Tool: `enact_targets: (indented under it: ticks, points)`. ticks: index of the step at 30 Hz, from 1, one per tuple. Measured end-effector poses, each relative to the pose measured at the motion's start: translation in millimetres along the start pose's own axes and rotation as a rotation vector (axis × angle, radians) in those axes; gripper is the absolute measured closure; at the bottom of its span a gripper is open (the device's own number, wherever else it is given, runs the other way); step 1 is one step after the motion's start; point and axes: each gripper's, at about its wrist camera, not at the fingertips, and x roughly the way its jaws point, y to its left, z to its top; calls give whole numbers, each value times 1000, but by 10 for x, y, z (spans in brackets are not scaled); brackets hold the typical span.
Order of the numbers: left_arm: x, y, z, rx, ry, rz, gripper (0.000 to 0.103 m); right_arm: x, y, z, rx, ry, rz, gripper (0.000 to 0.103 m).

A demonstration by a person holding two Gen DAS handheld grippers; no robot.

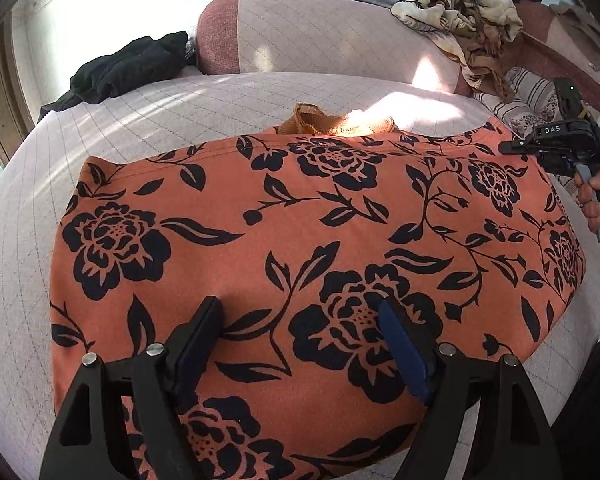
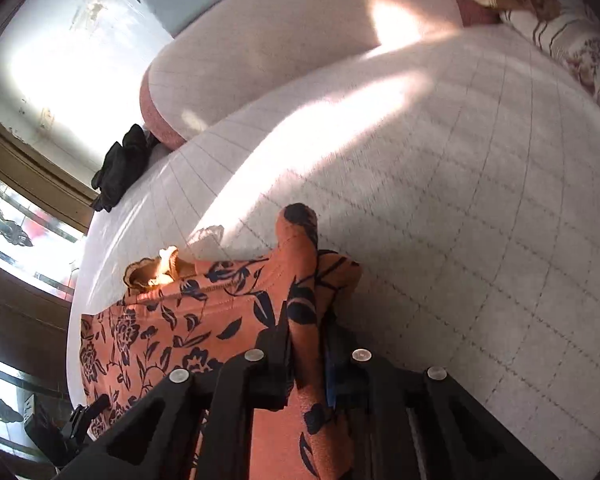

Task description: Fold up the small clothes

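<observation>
Pinching the soft floral garment (image 2: 236,304) at its corner.
Right gripper (image 2: 306,320) clamped on limp cloth; left gripper (image 1: 300,332) gapes above its near hem.

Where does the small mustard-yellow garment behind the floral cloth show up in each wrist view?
Left wrist: mustard-yellow garment upper centre, peeking over the floral cloth's far edge.
Right wrist: mustard-yellow garment left of centre, beside the cloth's far edge.
Shared landmark: black clothes pile by the bolster.
</observation>
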Motion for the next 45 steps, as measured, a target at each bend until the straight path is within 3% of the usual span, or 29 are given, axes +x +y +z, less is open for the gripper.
enact_targets:
  ticks: [2,3,6,9,11,13,14,15,16,18,19,20,21,22,23,25,26,27,28,29,30,32,34,36,37,38,40,43,45]
  points:
    - [12,-12,-10,11,-6,7,21,165,-140,-70,29,36,-84,91]
    - [4,-19,-5,19,-3,14,21,249,-222,-112,50,44,-99,86]
    - [-19,6,6,8,9,5,21,89,-263,-111,117,-25,-71,71]
    - [-49,9,11,-4,17,7,21,-243,-83,-115,92,-92,-121,70]
    - [-71,6,16,-12,22,8,21,-470,130,-191,65,-109,-68,70]
    - [-118,4,25,-21,24,7,21,-606,353,-340,39,-87,48,68]
    - [-164,9,29,-28,17,6,21,-616,426,-436,33,-61,115,63]
    - [-226,22,31,-32,6,6,21,-569,443,-533,38,-27,157,41]
    - [-300,42,25,-36,-9,8,21,-484,389,-624,48,1,152,32]
    - [-442,113,2,-56,-29,20,21,-206,15,-780,141,78,21,37]
    - [-507,171,-18,-72,-32,26,21,-199,-199,-849,245,66,31,62]
    - [-563,241,-50,-91,-35,38,21,-304,-292,-871,319,28,43,65]
    - [-596,318,-87,-109,-36,51,21,-427,-254,-873,328,2,62,61]
    - [-591,396,-124,-128,-26,69,21,-549,-139,-868,286,-25,85,43]
    - [-550,475,-161,-148,-1,88,21,-672,4,-878,237,-51,109,34]
    - [-388,622,-247,-189,72,103,21,-838,244,-969,162,-87,185,25]
    - [-361,621,-261,-174,73,99,21,-826,307,-1044,131,-70,208,24]
    - [-388,573,-243,-150,65,117,21,-718,305,-1122,111,-24,169,24]
    - [-436,525,-210,-140,59,123,21,-533,193,-1208,125,47,76,27]
    - [-514,497,-179,-142,34,106,21,-396,9,-1296,191,88,59,34]
    - [-620,484,-156,-146,-10,90,21,-461,-81,-1337,243,39,70,45]
    - [-812,494,-136,-151,-104,104,21,-664,18,-1312,241,12,62,40]
    - [-801,566,-146,-160,-103,127,21,-836,212,-1296,155,-37,76,24]
    - [-504,723,-236,-205,38,164,21,-852,259,-1362,114,-27,96,20]
    - [-307,832,-317,-250,143,177,20,-709,149,-1424,130,26,34,19]
    - [-332,922,-350,-299,113,140,20,-562,-29,-1492,176,87,-2,24]
    - [-516,966,-327,-331,64,168,20,-689,-82,-1461,242,32,26,28]
    - [-732,935,-252,-297,-40,181,20,-802,253,-1262,136,-1,-3,27]
    - [-758,930,-209,-288,-58,169,20,-761,472,-1095,62,-1,47,26]
